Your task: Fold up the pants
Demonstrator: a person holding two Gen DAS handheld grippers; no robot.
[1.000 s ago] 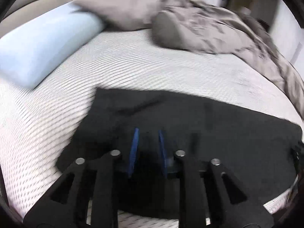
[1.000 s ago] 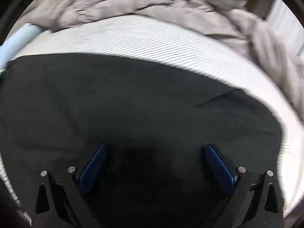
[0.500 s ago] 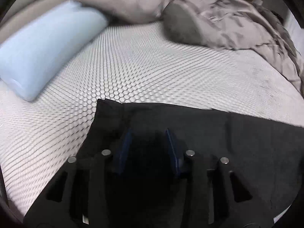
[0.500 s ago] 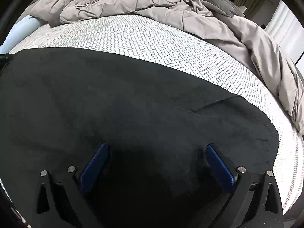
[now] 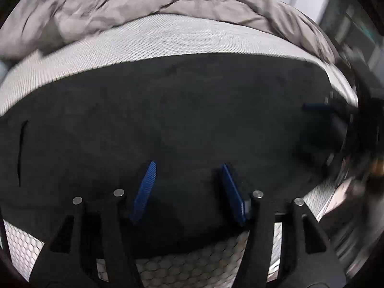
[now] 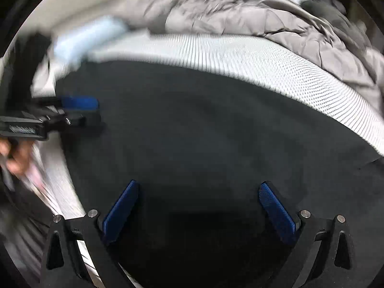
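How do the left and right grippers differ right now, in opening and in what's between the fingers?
The left gripper stands partly open, its jaws having just been opening; the right gripper is spread clearly wider. The left gripper's tips hang over the near edge of the black pants; the right gripper's sit further in over the cloth. Shared: blue pads, both point down at the pants, neither pinching any fabric.

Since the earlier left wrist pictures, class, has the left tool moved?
Yes. The left tool swung rightward along the black pants: the blue pillow has slid out of its view. Its jaws have just been opening, nothing pinched between them.
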